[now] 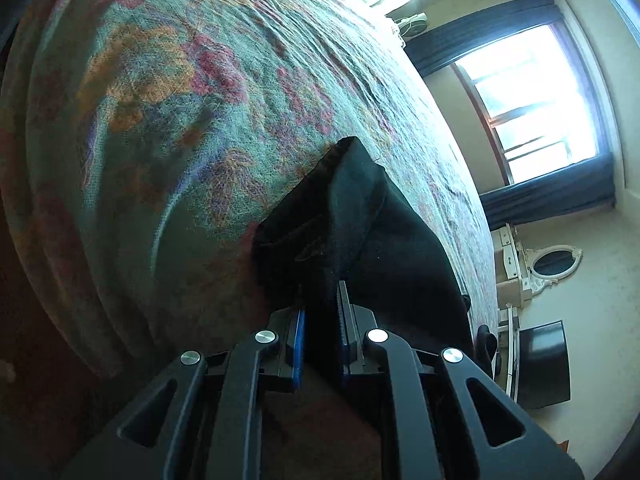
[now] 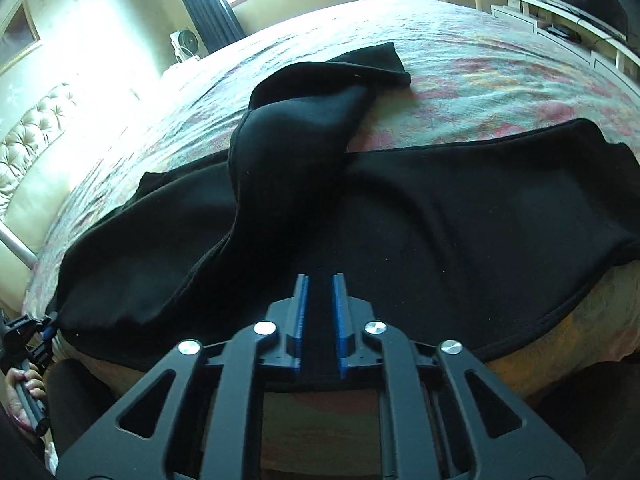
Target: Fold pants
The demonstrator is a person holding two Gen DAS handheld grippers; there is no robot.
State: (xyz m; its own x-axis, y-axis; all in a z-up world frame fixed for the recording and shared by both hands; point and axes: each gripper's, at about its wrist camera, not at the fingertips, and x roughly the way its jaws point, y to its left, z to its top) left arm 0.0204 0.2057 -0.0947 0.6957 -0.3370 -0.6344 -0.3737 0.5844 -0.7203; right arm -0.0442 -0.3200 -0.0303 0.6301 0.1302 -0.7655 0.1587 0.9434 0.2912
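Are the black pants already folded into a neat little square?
No, the black pants still sprawl wide across the flowery bedspread, with one leg twisted up toward the far side of the bed.

Pants (image 2: 400, 216) matt black fleece; bedspread (image 1: 200, 100) rough woven floral cloth.

daylight only, from window (image 1: 536, 100) at right of left wrist view, blown out white; more glare at top centre. right wrist view: overexposed wall (image 2: 100, 40) upper left, bright window strip at top. black pants (image 2: 360, 208) lose all fold detail. bedspread (image 1: 168, 112) slightly blurred. strong fisheye bending, dark vignette in corners.
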